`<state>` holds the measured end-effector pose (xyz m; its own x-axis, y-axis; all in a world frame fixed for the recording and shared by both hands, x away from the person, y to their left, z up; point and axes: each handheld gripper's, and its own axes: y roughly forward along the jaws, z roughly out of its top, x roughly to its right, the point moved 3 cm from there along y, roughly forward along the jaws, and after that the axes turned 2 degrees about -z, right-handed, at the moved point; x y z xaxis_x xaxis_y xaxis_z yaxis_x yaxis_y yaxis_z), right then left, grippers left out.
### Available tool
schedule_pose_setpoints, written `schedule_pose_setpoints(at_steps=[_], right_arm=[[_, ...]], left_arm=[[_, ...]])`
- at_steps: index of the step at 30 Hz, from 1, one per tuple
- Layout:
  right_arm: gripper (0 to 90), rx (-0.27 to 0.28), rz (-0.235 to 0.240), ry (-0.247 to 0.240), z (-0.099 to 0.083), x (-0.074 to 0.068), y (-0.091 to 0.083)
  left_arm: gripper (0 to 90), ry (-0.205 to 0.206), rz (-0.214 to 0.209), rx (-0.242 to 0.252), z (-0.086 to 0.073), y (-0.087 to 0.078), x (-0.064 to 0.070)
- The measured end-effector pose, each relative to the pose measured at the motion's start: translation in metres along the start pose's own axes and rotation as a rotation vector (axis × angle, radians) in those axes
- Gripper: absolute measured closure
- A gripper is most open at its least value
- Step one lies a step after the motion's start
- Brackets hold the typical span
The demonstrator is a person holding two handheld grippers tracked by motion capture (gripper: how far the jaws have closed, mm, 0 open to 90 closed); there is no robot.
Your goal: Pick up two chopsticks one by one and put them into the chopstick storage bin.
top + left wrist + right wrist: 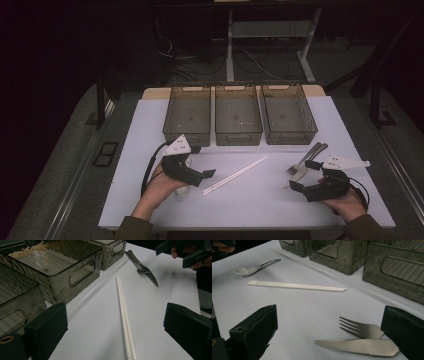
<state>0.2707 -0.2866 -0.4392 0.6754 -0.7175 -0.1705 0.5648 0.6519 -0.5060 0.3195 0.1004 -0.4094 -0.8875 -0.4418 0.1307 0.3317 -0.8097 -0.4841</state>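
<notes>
Overhead, left gripper [209,173] sits low at about 7 o'clock on the white table [260,200], jaws spread wide, nothing between them, pointing toward 3 o'clock. Just off its tip: the chopsticks [235,175], a white pair lying side by side and touching along their length, running from 7 to 1 o'clock near table centre. In the left gripper view they [124,315] lie straight ahead between the two black jaws, slim, glossy, squared at the thick end.

Right gripper [304,175] at about 4 o'clock, jaws likewise spread, empty. Its own view looks down on the fork [362,329] and knife [359,346], both dull steel. Knife blade serrated along the upper edge, tip toward 9 o'clock in that view; fork tines point the same way, fork lying just beside the knife, handles hidden behind the right jaw. Overhead the fork [304,159] and knife [300,171] lie angled 7 to 1 o'clock.

White spoon [249,269] with dark handle tip, at 10 o'clock in the right gripper view, beyond the chopsticks [297,286].

Three smoky translucent bins [239,115] in a row at 12 o'clock, ribbed floors, cut-out handles.
</notes>
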Motion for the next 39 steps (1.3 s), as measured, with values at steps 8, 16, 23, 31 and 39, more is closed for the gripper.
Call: schedule_pose_setpoints(at_steps=[8,16,23,31,39], right_arm=[[0.7,0.004,-0.001,0.003,0.0,0.001,0.0],[0.7,0.007,-0.004,0.008,0.0,0.001,-0.001],[0.7,0.012,-0.006,0.01,0.001,0.001,-0.001],[0.7,0.015,-0.007,0.013,0.001,0.001,-0.002],[0.7,0.016,-0.007,0.015,0.001,0.002,-0.002]], left_arm=[[14.6,0.006,-0.015,0.002,0.01,0.014,0.002],[25.4,0.003,-0.048,0.003,0.015,0.028,0.001],[37.2,0.011,-0.06,-0.007,0.02,0.042,0.002],[53.8,0.009,-0.083,-0.066,0.018,0.06,0.003],[67.0,0.007,-0.09,-0.151,0.007,0.077,0.007]])
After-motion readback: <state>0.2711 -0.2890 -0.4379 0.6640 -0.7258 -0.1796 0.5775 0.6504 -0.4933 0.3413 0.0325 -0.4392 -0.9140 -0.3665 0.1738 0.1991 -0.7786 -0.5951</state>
